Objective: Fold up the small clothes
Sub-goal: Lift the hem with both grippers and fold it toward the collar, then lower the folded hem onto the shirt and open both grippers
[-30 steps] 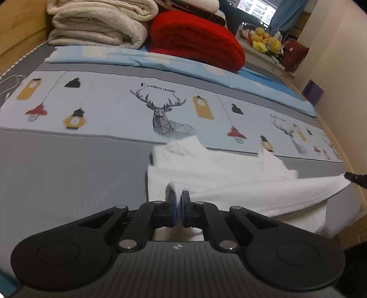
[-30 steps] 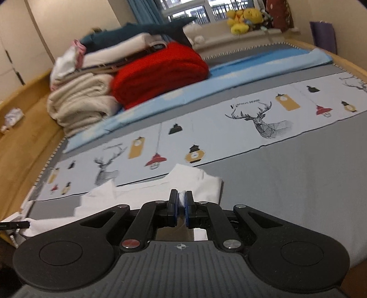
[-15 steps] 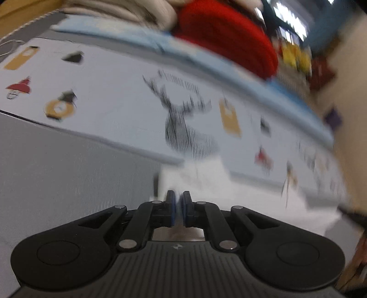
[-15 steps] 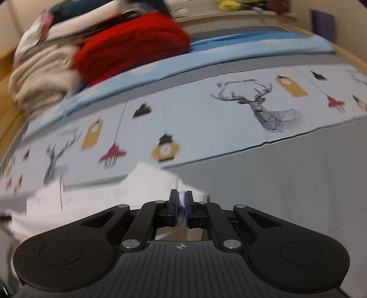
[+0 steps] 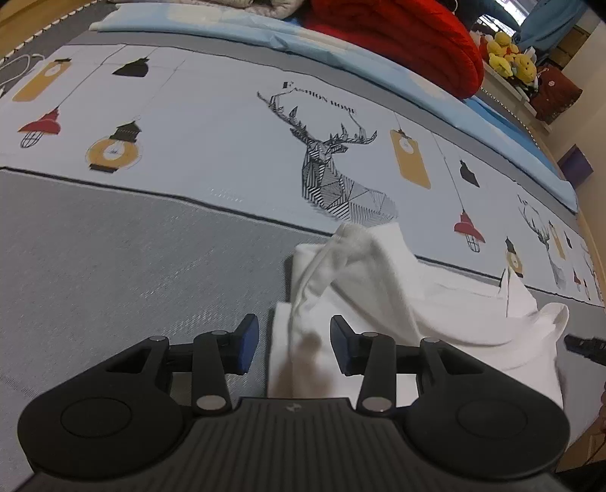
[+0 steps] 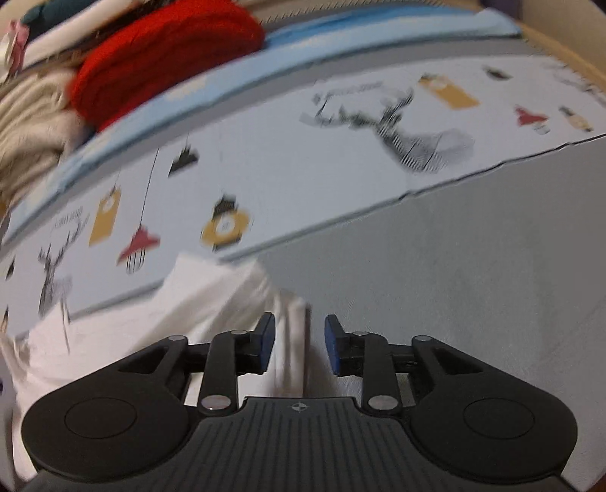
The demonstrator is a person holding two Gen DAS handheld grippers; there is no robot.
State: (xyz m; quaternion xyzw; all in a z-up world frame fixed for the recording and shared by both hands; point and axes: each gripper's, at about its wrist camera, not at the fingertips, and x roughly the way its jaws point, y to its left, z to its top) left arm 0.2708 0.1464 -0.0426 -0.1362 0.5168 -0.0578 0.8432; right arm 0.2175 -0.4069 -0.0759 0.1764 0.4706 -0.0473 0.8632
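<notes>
While it lies bunched on the grey mat, garment: small white cotton garment (image 5: 382,287) sits at the seam where the grey mat meets the printed sheet, one fold standing up, the rest spread flat toward the right
Garment in right view: same white cloth (image 6: 181,302), blurred, low and left of centre
Left gripper: black two-finger gripper with blue pads (image 5: 294,345) has its jaws wide apart, holding nothing; a strip of the white cloth lies between the pads, touching neither as far as can be seen
Right gripper: matching black gripper (image 6: 298,343) has jaws spread, empty; the cloth's edge lies in the gap
Surface: grey woven mat (image 5: 132,265) under both grippers
Sheet: pale blue sheet printed with deer and lamps (image 5: 227,125) just behind the garment
Background: folded red knitted blanket (image 5: 409,34) well beyond, at the far edge
</notes>
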